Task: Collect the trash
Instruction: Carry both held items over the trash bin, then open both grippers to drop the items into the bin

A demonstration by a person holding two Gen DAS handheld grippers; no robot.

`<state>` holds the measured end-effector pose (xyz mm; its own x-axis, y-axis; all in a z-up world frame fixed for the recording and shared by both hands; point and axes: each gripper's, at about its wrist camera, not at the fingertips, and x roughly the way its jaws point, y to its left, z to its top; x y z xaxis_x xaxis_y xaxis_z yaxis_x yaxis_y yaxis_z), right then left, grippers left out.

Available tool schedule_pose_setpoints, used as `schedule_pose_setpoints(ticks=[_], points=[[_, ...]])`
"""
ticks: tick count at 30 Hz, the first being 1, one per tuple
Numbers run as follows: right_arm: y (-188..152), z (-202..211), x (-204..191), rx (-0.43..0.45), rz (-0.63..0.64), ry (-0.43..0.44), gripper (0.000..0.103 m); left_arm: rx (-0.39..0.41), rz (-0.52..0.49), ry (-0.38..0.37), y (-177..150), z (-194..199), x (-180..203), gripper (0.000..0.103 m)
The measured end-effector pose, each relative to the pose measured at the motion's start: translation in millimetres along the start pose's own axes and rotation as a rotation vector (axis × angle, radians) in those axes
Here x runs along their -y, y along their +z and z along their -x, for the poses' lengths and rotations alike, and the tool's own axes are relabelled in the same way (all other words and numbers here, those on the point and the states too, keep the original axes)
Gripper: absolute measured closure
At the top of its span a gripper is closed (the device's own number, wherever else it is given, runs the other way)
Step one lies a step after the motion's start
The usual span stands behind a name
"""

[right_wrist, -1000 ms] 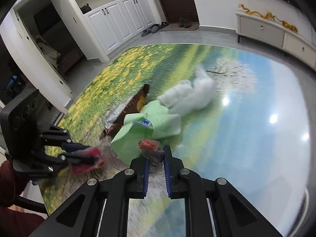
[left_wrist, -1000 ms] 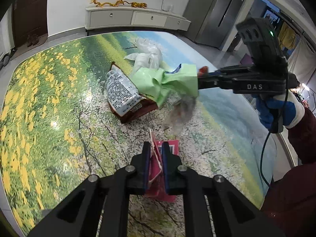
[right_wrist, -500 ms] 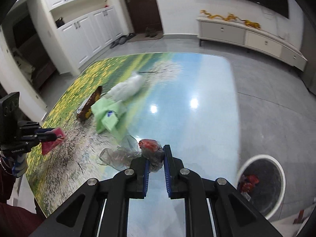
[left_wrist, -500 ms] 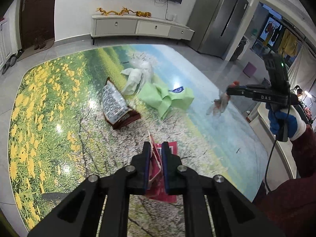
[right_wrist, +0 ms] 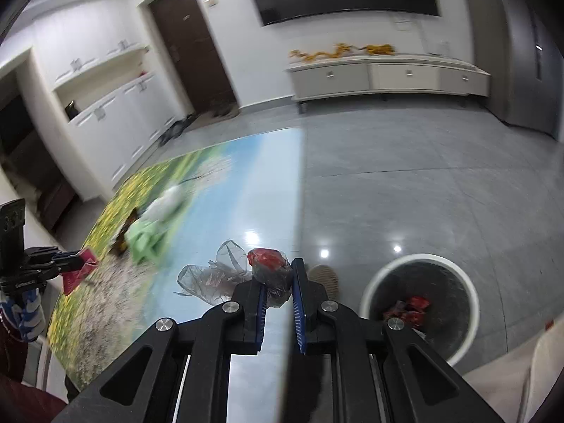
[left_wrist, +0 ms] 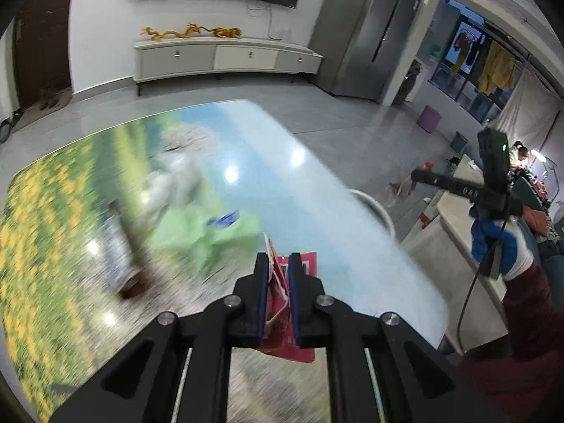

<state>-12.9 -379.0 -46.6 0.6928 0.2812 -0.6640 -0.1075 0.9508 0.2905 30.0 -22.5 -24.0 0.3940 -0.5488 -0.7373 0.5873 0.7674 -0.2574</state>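
Plastic bag [right_wrist: 225, 275] w/ red scrap pinched in right claw [right_wrist: 276, 287], trailing left; red wrapper [left_wrist: 282, 303] upright in left claw [left_wrist: 278, 296].

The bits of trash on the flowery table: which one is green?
The crumpled light-green paper wrapper, lying between the white plastic bag and the brown snack packet. It alone is green, with a small blue patch on top.
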Motion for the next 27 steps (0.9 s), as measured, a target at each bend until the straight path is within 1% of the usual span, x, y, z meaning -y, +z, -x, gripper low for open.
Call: schedule_pose_setpoints(ticks=[5, 8, 9, 11, 12, 17, 22, 23, 24, 25, 26, 27], points=[[-4.5, 5.2, 54.3, 0.012, -0.087, -0.101, 0.090, -0.037, -0.037, -0.071, 52.7, -54.9, 47.0, 0.093], [-7.5, 3.2, 84.4, 0.009, -0.123, -0.184, 0.090, -0.079, -0.051, -0.113, 84.7, -98.3, 80.0, 0.093], [-8.4, 1.0, 91.2, 0.005, -0.132, -0.207, 0.090, -0.099, -0.047, -0.133, 97.8, -118.3, 93.9, 0.093], [-10.3, -5.3, 109.2, -0.006, -0.155, -0.249, 0.090, -0.122, -0.053, -0.151, 113.6, -144.4, 113.3, 0.093], [-10.7, -9.0, 116.7, -0.012, -0.162, -0.270, 0.090, -0.136, -0.060, -0.162, 123.1, -163.6, 127.6, 0.093], [-14.9, -30.0, 150.7, -0.053, -0.204, -0.345, 0.090, -0.191, -0.071, -0.192, 142.2, -225.2, 168.6, 0.091], [-26.1, -44.9, 185.7, -0.091, -0.259, -0.371, 0.090, -0.241, -0.055, -0.190, 150.4, -276.6, 189.0, 0.091], [-28.0, -49.0, 191.3, -0.098, -0.274, -0.376, 0.090, -0.251, -0.047, -0.191, 151.5, -285.5, 190.2, 0.088], [-31.1, -51.0, 195.7, -0.102, -0.285, -0.376, 0.089, -0.268, -0.027, -0.200, 152.3, -296.1, 189.2, 0.080], [-33.1, -53.9, 200.1, -0.107, -0.297, -0.373, 0.087, -0.275, -0.012, -0.208, 151.7, -300.5, 189.4, 0.075], [-36.1, -55.7, 204.4, -0.113, -0.308, -0.377, 0.085, -0.279, 0.003, -0.215, 151.4, -305.0, 188.2, 0.065], [-38.1, -57.2, 206.0, -0.116, -0.314, -0.384, 0.076, -0.276, 0.014, -0.215, 151.7, -308.4, 186.7, 0.057]])
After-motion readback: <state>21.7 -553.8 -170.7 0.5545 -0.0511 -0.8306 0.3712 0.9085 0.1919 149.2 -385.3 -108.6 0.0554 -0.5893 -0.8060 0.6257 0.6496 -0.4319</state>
